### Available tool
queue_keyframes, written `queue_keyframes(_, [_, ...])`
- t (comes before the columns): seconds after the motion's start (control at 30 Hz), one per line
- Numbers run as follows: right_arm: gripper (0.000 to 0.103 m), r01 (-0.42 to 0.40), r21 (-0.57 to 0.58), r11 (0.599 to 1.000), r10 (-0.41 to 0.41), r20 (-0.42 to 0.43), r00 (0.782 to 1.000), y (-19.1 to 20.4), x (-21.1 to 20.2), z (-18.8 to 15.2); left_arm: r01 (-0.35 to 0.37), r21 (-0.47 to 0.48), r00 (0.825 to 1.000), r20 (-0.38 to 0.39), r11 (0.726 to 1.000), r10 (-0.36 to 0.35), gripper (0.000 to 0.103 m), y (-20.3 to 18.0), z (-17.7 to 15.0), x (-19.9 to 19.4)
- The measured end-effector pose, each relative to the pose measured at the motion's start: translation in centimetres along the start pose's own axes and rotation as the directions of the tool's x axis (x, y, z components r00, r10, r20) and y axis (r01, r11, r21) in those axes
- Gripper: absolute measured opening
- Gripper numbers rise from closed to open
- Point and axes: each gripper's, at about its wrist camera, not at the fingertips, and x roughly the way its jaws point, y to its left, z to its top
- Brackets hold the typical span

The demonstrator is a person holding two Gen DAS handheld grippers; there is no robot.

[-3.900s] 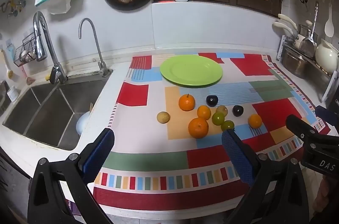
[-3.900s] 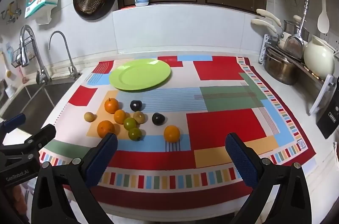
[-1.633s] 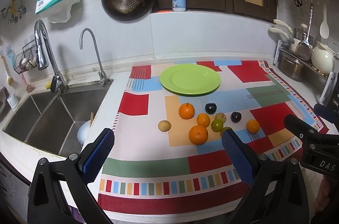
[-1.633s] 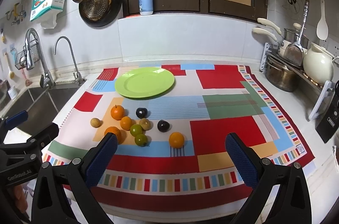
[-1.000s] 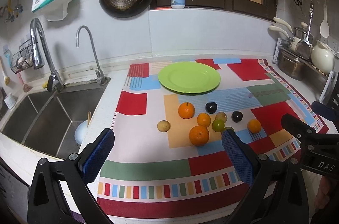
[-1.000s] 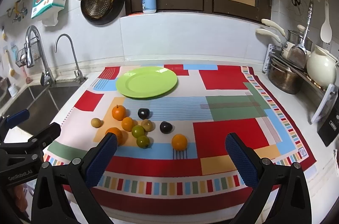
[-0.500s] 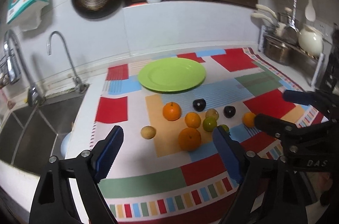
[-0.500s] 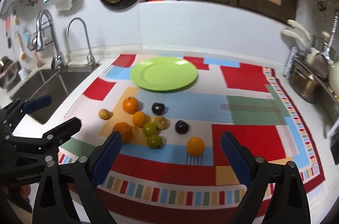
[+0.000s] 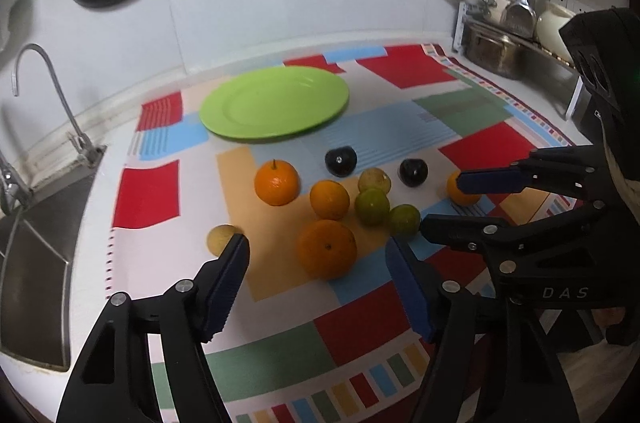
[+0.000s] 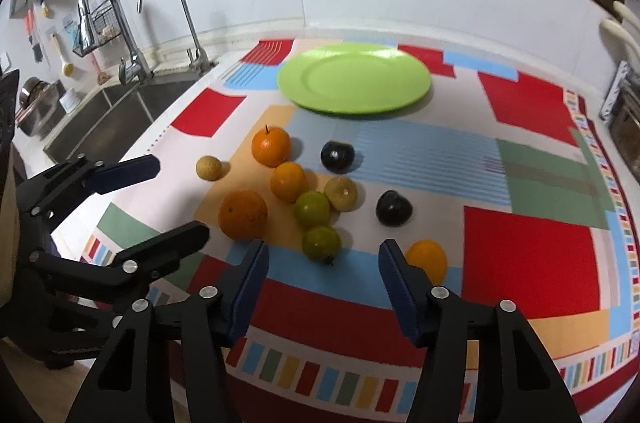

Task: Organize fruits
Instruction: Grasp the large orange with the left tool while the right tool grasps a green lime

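Both grippers are reaching in with jaws closing on nothing: the left gripper (image 9: pixel 316 263) nears the large round orange (image 9: pixel 326 248), the right gripper (image 10: pixel 322 275) the small green citrus (image 10: pixel 321 242). Next, straddle, grip, carry to the empty lime-green plate (image 9: pixel 274 101) farther back on the table.

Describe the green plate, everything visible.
The green plate is round, shallow and lime green, glossy, maybe plastic, with a wide flat rim around a slightly sunken centre. It holds nothing and lies flat on the patchwork mat, towards the wall, behind the cluster of fruit. No fruit or gripper touches it.
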Motion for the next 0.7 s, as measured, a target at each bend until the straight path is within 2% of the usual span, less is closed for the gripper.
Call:
queue_keyframes(0.27, [0.045, -0.04, 0.006, 0.999, 0.04, -0.073, 0.997, -0.5, 3.0, 0.4, 0.028, 0.028, 0.998, -0.057, 0.999, -0.027, 0.06, 0.1, -0.1, 2.6])
queue_keyframes(0.57, [0.036, -0.059, 0.019, 0.998, 0.06, -0.111, 0.992, -0.7, 4.8, 0.5, 0.08, 0.015, 0.991, -0.105, 0.997, -0.078, 0.053, 0.4, 0.1, 4.5])
queue_keyframes(0.7, [0.034, -0.072, 0.035, 0.997, 0.076, -0.12, 0.99, -1.0, 5.3, 0.6, 0.085, 0.012, 0.99, -0.113, 0.996, -0.083, 0.043, 0.4, 0.1, 4.9])
